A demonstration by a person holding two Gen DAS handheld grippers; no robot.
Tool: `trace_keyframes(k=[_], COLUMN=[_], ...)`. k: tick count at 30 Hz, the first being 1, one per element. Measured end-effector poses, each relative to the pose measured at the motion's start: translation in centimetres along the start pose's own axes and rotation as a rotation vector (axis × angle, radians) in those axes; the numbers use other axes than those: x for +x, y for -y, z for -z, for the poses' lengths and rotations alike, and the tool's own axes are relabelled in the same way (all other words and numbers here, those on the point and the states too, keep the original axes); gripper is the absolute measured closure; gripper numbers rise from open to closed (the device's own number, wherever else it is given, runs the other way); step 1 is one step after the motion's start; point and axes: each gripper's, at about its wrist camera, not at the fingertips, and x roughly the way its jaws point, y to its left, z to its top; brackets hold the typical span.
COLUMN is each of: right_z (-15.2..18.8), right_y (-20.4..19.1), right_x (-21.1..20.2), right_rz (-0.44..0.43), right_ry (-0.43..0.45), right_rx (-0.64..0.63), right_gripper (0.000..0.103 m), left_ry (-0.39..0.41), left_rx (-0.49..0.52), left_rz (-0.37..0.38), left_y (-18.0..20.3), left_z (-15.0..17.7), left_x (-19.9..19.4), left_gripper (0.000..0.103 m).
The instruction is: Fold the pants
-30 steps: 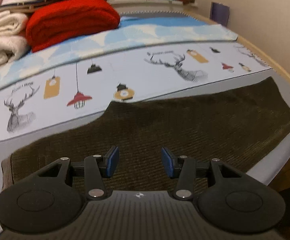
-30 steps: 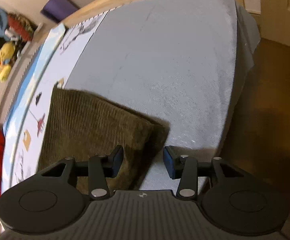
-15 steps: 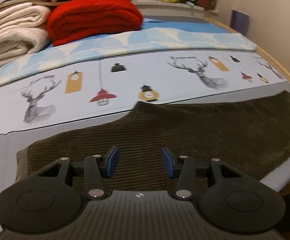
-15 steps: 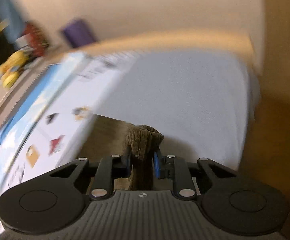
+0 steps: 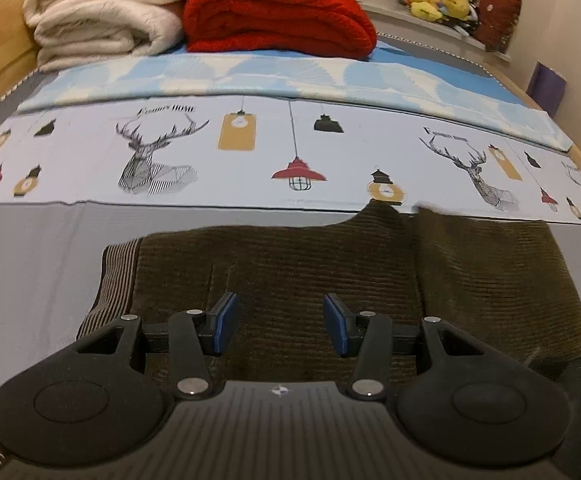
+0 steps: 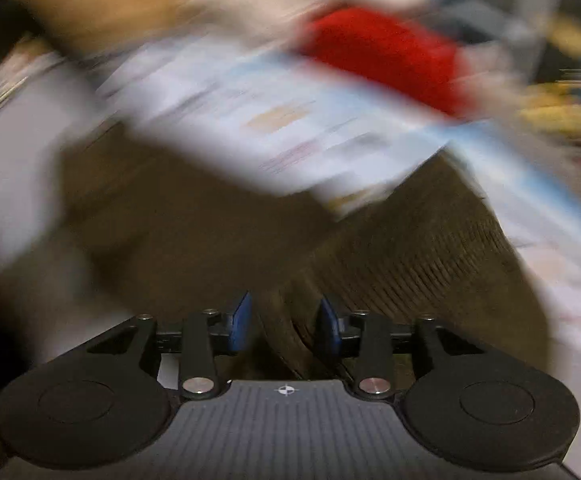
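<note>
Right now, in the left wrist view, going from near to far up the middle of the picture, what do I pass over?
Left claw → brown corduroy pants → sheet printed with deer and lanterns → blue and white blanket → folded red blanket.

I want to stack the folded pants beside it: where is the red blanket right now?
In the left wrist view the red blanket lies folded at the far end of the bed, right of the cream blankets.
</note>
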Motion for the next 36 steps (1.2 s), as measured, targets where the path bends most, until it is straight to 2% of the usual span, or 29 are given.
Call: trace_keyframes(k=[1,2,5,7,8,10,13,15,17,19,20,21,23,24,26,29,32,34,36], right_z=[0.4,0.4,0.0,-0.3,-0.5,-0.5,0.2,0.8,1.0,1.2,1.2,1.1,1.0,0.9,0.3,-0.5,-0.6,0.0,0.9], right_y=[-1.4,-2.1,-2.2,-0.5,0.0,1.0,2.5,2.3,2.5,1.7,1.4,1.4,1.4,1.6,1.9,1.9,1.6,0.4,-0.4], right_x=[0.3,0.0,-2.6,-3.7,-3.6,-3.0,-1.1,-0.7,0.2,0.4,0.5,0.6,0.5,0.0,-1.0,-3.2,-4.3,-3.8,-2.0], right_rz=[-0.028,-0.052,-0.114,-0.065,-0.024,0.038,0.042,0.035,0.006,0.014,0.016,0.016,0.011,0.01,0.056,0.107,0.044,0.002,-0.005], right_ry=[-0.033,-0.026,0.093,0.157,0.158,0.115,0.012,-0.017,-0.033,-0.032,-0.031,-0.031,-0.031,-0.015,0.044,0.168,0.212,0.191,0.078], right_rx=[-0.069,-0.101,-0.103,-0.043,-0.016,0.031,0.096,0.116,0.098,0.034,0.002,-0.017,-0.031,-0.023,-0.03,-0.051,-0.041,-0.112,-0.166], right_gripper=[0.065,0.065,0.059,0.053,0.049,0.046,0.045,0.045,0.042,0.041,0.043,0.051,0.062,0.074,0.08,0.082,0.082,0.082,0.079], left_ry=[-0.002,-0.002,0.0,0.0,-0.001,-0.004,-0.009,-0.01,-0.012,-0.016,-0.017,-0.018,-0.018,-0.018,-0.016,-0.013,-0.014,-0.014,-0.016], left_rx=[-0.007,-0.009,-0.005,0.0,0.002,0.007,0.021,0.03,0.033,0.035,0.035,0.037,0.035,0.034,0.031,0.034,0.04,0.04,0.037], left_rz=[0.0,0.001,0.008,0.008,0.008,0.008,0.009,0.008,0.004,0.002,0.0,-0.002,-0.003,-0.004,-0.003,0.0,0.0,-0.001,-0.002], left_y=[-0.2,-0.3,-0.2,-0.1,0.0,0.3,0.8,1.1,1.3,1.4,1.4,1.3,1.2,1.2,1.1,1.2,1.4,1.4,1.5], left_z=[0.0,0.0,0.0,0.0,0.0,-0.1,-0.1,-0.1,0.0,0.1,0.1,0.1,0.1,0.1,0.0,0.1,0.1,0.1,0.1], left_x=[-0.1,-0.1,-0.2,-0.1,0.1,0.3,0.5,0.6,0.8,0.8,0.9,0.9,0.9,0.9,0.9,0.8,0.8,0.8,0.9], left_gripper=[0.051,0.051,0.05,0.05,0.05,0.05,0.05,0.05,0.05,0.05,0.05,0.05,0.05,0.05,0.05,0.05,0.05,0.05,0.05])
